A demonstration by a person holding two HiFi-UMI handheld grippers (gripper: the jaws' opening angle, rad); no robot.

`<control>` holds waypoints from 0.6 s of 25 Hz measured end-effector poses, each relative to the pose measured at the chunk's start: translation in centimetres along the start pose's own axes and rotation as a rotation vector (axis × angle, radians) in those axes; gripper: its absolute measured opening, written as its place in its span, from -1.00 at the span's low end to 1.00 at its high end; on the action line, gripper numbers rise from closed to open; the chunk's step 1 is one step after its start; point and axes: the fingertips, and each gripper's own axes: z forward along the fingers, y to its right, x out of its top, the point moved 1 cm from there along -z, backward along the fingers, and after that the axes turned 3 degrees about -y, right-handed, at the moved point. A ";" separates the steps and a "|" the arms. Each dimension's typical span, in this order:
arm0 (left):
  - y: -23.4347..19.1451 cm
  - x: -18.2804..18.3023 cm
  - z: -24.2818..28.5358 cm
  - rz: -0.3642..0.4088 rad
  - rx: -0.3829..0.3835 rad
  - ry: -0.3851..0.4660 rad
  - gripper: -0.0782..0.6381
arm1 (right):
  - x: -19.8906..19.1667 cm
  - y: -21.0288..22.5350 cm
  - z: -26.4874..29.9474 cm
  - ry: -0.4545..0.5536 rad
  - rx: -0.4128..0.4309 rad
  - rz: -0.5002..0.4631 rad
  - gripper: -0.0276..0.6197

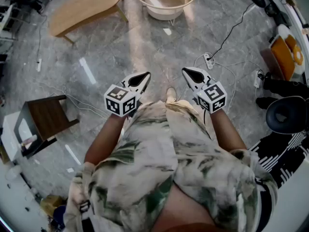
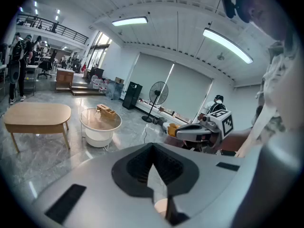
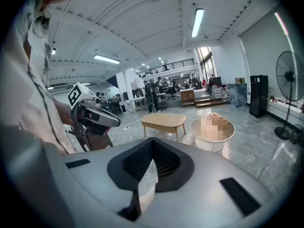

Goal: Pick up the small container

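Note:
A small wooden open-topped container (image 2: 106,111) stands on the glass top of a round white table (image 2: 99,133), which appears again in the head view as the round white table (image 1: 165,12), far ahead of me. My left gripper (image 1: 144,75) and right gripper (image 1: 185,70) are held side by side at waist height, well short of that table, pointing forward and somewhat down. On each, the jaws meet at the tips with nothing between them; the left gripper (image 2: 152,148) and right gripper (image 3: 152,143) show the same in their own views. In the right gripper view a mosaic patch hides the table top.
A light wooden oval table (image 1: 84,8) stands left of the round one. A dark side table (image 1: 46,116) is at my left. A power strip (image 1: 208,60) with cables lies on the marble floor ahead right. A standing fan (image 2: 158,95) and distant people are in the background.

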 end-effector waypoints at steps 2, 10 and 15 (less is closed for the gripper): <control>-0.2 1.0 1.0 0.002 0.007 0.008 -0.72 | 0.4 1.0 0.5 -0.002 0.019 -0.006 -0.85; 0.7 2.5 4.7 0.008 0.042 0.000 -0.72 | 1.1 5.1 0.8 -0.014 0.080 -0.033 -0.85; 0.6 3.3 5.9 0.003 0.046 -0.011 -0.72 | 1.6 7.3 1.3 -0.009 0.082 -0.062 -0.83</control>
